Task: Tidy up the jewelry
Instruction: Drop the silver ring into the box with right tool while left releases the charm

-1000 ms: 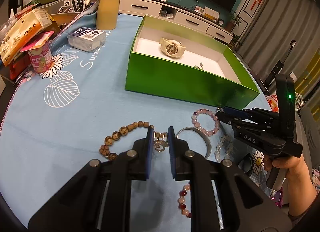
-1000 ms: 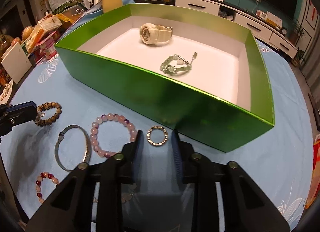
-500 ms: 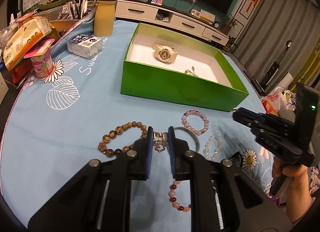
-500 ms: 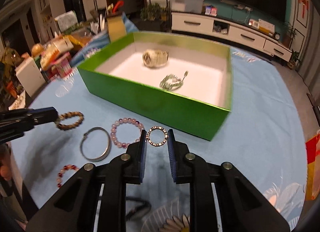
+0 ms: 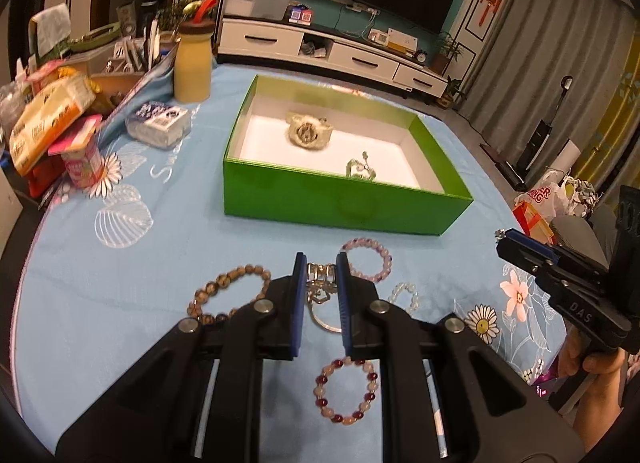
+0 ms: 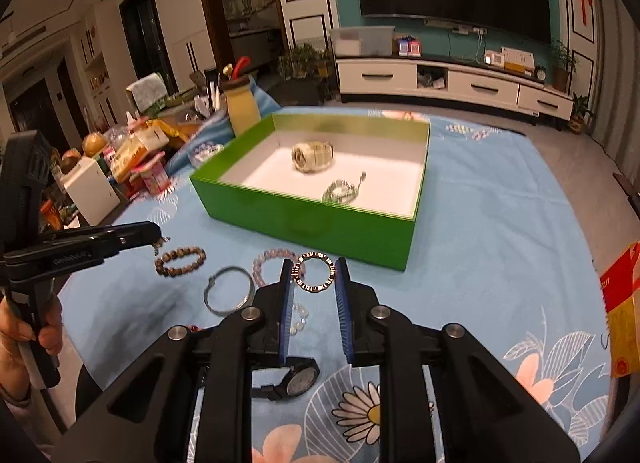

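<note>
A green box [image 5: 344, 205] [image 6: 304, 219] on the blue tablecloth holds a cream watch [image 5: 309, 134] [image 6: 313, 156] and a green bead bracelet [image 5: 360, 171] [image 6: 340, 191]. My left gripper [image 5: 319, 275] is shut on a small silver ring charm [image 5: 319, 273] and holds it above the table. My right gripper [image 6: 314, 273] is shut on a dark studded ring bracelet [image 6: 314, 272], held in the air short of the box. On the cloth lie a brown bead bracelet [image 5: 228, 293] [image 6: 180, 261], a pink bead bracelet [image 5: 370, 259] [image 6: 272, 261], a silver bangle [image 6: 229, 295] and a red bead bracelet [image 5: 346, 391].
A clear bead bracelet [image 5: 404, 295] and a black watch [image 6: 296, 379] lie on the cloth. A yellow bottle [image 5: 193, 63], a tissue pack [image 5: 158, 125], a pink cup [image 5: 82, 165] and snack boxes [image 5: 44, 119] crowd the left side.
Both grippers have risen and pulled back from the box. The right gripper closed on the studded ring bracelet and lifted it off the cloth. The left gripper still holds its charm.
</note>
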`<state>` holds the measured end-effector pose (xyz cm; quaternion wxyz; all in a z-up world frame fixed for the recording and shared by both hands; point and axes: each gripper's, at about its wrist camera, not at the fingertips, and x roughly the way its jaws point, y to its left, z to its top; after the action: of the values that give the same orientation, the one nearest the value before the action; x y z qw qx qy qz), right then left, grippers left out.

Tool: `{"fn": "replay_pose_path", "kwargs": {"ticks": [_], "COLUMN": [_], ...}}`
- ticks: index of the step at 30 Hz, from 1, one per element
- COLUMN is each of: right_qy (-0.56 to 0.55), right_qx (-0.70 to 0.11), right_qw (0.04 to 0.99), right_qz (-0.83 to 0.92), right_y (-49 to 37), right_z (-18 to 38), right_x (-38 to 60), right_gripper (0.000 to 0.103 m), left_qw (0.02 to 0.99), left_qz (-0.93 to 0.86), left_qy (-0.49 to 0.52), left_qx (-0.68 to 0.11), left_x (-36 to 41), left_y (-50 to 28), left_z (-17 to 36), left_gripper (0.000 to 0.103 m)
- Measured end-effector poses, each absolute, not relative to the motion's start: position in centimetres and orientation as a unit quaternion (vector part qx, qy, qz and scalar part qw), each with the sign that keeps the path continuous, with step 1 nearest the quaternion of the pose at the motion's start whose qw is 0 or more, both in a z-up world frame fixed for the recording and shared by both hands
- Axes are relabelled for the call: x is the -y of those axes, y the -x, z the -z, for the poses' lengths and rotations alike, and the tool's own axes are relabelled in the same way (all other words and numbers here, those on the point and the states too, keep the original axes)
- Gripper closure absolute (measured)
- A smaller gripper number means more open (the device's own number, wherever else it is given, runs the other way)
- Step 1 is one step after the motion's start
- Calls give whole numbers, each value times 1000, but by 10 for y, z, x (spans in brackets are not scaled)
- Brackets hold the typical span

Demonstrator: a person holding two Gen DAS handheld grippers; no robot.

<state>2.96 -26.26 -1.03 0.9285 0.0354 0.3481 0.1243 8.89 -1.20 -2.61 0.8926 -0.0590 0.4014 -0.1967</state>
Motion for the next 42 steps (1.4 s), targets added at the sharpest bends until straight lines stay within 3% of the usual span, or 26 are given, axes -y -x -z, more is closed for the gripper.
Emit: {"fn": "replay_pose_path", "kwargs": {"ticks": [25,36,42], "right_qy": [-35,-102,-85], "right_qx": [-317,-404,-442], "right_qw": [940,901,887], "right_qz": [-118,-121,-105], "right_y": [-90,-175,-203], "right_z": [-10,20,37], "right_x": [267,286,280], "right_gripper": [83,83,83], "left_qw": [907,861,838], "left_qz": [204,200,180], "left_qy": [43,68,56], "left_qx": [-365,-463,-512], "left_x": [43,71,82], "left_y": [-169,-260,-286], "left_z": [-13,24,55], "left_gripper": [89,89,89]}}
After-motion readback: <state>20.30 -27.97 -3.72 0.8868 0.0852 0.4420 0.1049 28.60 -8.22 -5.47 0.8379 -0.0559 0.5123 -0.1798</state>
